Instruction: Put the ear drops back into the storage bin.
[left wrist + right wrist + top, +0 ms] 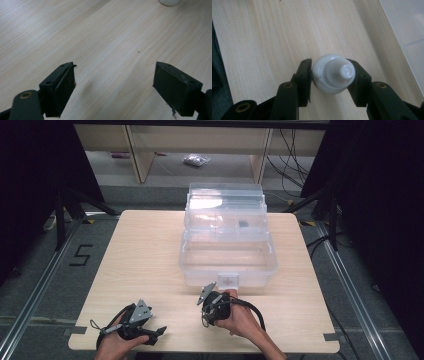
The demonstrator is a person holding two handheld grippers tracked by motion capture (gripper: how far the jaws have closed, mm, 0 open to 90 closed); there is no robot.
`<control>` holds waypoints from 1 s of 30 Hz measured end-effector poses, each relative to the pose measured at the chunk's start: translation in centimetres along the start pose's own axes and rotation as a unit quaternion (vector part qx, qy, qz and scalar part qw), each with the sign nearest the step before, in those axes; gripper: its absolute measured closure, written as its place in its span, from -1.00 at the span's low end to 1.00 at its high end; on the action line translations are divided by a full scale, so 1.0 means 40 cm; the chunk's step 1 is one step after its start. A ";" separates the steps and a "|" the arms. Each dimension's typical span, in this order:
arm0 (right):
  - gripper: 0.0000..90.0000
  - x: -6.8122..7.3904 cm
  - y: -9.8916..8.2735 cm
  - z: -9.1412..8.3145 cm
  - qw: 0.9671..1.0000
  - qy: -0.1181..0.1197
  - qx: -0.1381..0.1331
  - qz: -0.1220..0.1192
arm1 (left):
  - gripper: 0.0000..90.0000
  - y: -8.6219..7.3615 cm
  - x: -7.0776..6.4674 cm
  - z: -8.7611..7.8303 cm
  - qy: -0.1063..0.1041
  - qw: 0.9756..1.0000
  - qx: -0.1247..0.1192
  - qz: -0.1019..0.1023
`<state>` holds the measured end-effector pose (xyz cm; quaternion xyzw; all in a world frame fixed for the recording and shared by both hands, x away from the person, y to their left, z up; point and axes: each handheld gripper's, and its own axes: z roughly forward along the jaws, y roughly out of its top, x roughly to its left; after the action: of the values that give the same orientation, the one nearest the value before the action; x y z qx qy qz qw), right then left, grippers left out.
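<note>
Nearest you, at the near-left corner of the tabletop (150,250), your left hand (116,344) holds the left tool (159,334) low over the wood. In the left gripper view its two black jaws stand spread wide with only bare wood grain between them, and a small white round shape (169,2) sits at the far edge of that view, well apart from the jaws. A little farther in and to the right, near the middle of the near edge, your right hand (243,319) grips the right tool (329,77) — its grey three-cornered plate tilts up toward the far side, and its cable loops back along your wrist. In the right gripper view this tool is pinching a small white bottle (334,73): both pads press on opposite sides of the rounded body, and the ribbed neck and cap point straight at the camera. The bottle sits over the tabletop just near of the clear plastic box (227,252), whose front latch lies just beyond the tool. That box stands open at the far-centre of the tabletop — its trays step up and back toward the far edge. Beyond the tabletop lies grey floor (40,265) and a small bag (196,160).
</note>
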<state>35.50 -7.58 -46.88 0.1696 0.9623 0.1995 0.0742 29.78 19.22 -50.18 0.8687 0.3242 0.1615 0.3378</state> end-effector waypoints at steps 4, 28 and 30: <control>0.33 0.005 0.002 -0.010 1.000 -0.002 0.002 -0.005 | -0.62 0.000 0.000 0.000 -0.001 1.000 0.000 0.000; 0.34 -0.035 -0.011 -0.111 1.000 0.012 -0.010 0.002 | -0.62 -0.001 0.003 0.000 0.001 1.000 0.005 -0.001; 0.34 -0.038 -0.013 -0.120 1.000 0.013 -0.010 0.006 | -0.62 -0.001 0.003 0.000 0.001 1.000 0.005 -0.001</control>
<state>35.76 -10.29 -42.62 0.1723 0.9601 0.2115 0.0618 29.84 19.33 -50.19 0.8700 0.3265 0.1604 0.3328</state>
